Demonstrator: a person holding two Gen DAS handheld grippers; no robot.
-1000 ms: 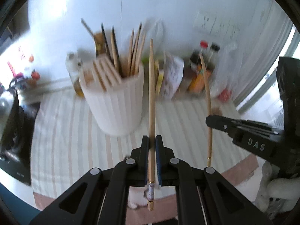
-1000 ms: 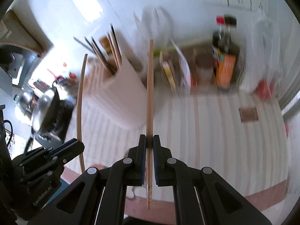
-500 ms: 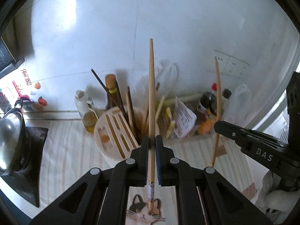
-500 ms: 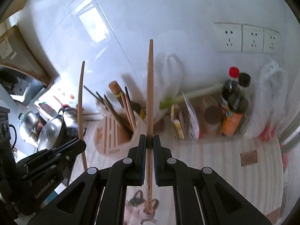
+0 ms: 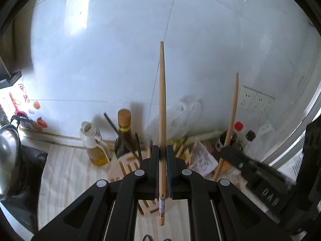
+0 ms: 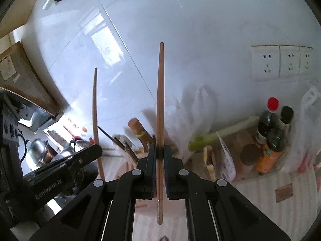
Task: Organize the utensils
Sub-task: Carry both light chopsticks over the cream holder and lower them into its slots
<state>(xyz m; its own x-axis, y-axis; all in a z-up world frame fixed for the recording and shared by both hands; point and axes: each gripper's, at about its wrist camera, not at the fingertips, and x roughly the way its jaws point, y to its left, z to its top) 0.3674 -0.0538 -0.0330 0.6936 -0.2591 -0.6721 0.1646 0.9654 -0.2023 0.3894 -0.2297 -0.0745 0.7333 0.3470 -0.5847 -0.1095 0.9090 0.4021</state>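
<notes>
A home kitchen. A white tiled wall [image 6: 200, 40] fills the upper frame, with wall sockets [image 6: 280, 62] at upper right. Below, a striped counter mat [image 5: 66, 170] holds sauce bottles [image 6: 270, 140], an oil jug [image 5: 96, 146] and a chopstick holder [image 5: 128, 166]; steel pots [image 6: 40, 152] sit at lower left.

A white tiled wall [image 5: 120, 70] is seen behind a striped mat [image 5: 66, 172]. An oil jug [image 5: 96, 146] and a dark bottle [image 5: 124, 138] with a tan cap are stood side by side on the mat near the wall. A steel pot [image 5: 8, 154] is seen at the left edge. Three sockets [image 6: 280, 63] are set in the wall above a red-capped bottle [image 6: 267, 120], a black-capped bottle [image 6: 285, 118], a leek [image 6: 224, 133] and plastic bags [image 6: 200, 108].
</notes>
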